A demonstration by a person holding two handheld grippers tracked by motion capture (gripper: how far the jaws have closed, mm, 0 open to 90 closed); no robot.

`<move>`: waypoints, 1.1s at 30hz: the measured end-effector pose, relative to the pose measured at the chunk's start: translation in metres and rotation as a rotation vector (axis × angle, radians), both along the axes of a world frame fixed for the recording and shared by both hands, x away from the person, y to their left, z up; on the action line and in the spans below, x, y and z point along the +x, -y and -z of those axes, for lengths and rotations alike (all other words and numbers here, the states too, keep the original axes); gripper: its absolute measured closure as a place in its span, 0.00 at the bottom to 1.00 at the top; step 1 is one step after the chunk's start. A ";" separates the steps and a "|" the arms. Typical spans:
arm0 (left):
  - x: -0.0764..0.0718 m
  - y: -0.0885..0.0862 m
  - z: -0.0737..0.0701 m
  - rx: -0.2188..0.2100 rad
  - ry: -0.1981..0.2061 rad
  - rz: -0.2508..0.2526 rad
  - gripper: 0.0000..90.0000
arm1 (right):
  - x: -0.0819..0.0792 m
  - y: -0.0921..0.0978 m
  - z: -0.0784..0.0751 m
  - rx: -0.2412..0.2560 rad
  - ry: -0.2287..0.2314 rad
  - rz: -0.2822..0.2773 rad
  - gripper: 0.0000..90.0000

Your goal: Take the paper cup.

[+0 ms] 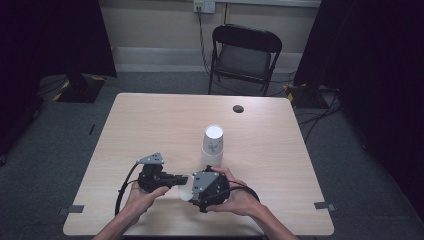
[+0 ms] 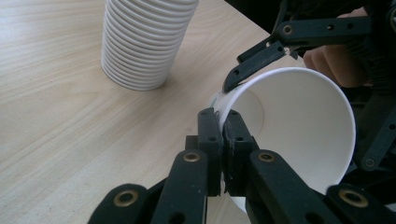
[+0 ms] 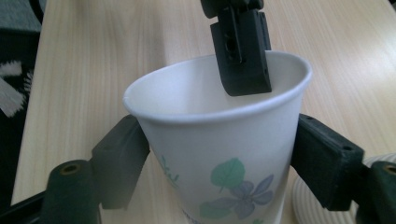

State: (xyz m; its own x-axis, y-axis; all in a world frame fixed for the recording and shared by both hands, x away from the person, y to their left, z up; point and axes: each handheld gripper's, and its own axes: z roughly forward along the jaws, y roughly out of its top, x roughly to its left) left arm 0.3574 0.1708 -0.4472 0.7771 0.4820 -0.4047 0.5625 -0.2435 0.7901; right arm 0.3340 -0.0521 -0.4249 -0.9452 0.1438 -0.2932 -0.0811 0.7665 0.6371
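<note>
A single white paper cup (image 1: pixel 184 194) with a flower print (image 3: pixel 219 158) lies sideways between both grippers near the table's front edge. My left gripper (image 2: pixel 223 125) is shut on the cup's rim, one jaw inside and one outside. My right gripper (image 3: pixel 224 144) is shut on the cup's body, a jaw pressed against each side. In the high view the left gripper (image 1: pixel 179 178) comes in from the left and the right gripper (image 1: pixel 194 191) from the right. An upside-down stack of paper cups (image 1: pixel 213 145) stands just beyond them, ribbed with rims in the left gripper view (image 2: pixel 144 37).
The wooden table (image 1: pixel 150 125) has a small dark round hole (image 1: pixel 238 108) near its far edge. A black folding chair (image 1: pixel 245 52) stands behind the table. Cables run over the grey floor at the right (image 1: pixel 320 110).
</note>
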 end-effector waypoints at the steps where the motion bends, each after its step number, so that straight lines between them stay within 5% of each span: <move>1: 0.000 0.000 0.000 0.000 0.000 0.000 0.97 | 0.001 0.000 0.000 0.012 -0.016 0.005 0.27; 8: 0.001 -0.003 -0.002 0.001 0.036 -0.002 0.96 | 0.010 0.001 0.002 0.092 -0.153 0.057 0.31; 19: 0.001 -0.005 -0.002 0.006 0.000 0.008 0.98 | 0.006 -0.012 0.003 0.056 -0.090 0.027 0.27; 33: 0.001 -0.004 -0.002 0.003 0.006 0.004 0.97 | 0.008 -0.013 0.006 0.100 -0.127 0.053 0.29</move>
State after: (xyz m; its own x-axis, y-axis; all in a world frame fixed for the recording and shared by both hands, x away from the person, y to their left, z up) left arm 0.3585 0.1747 -0.4455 0.7817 0.4798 -0.3985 0.5566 -0.2483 0.7928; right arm 0.3425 -0.0394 -0.4309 -0.9641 0.2165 -0.1539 0.0435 0.7000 0.7128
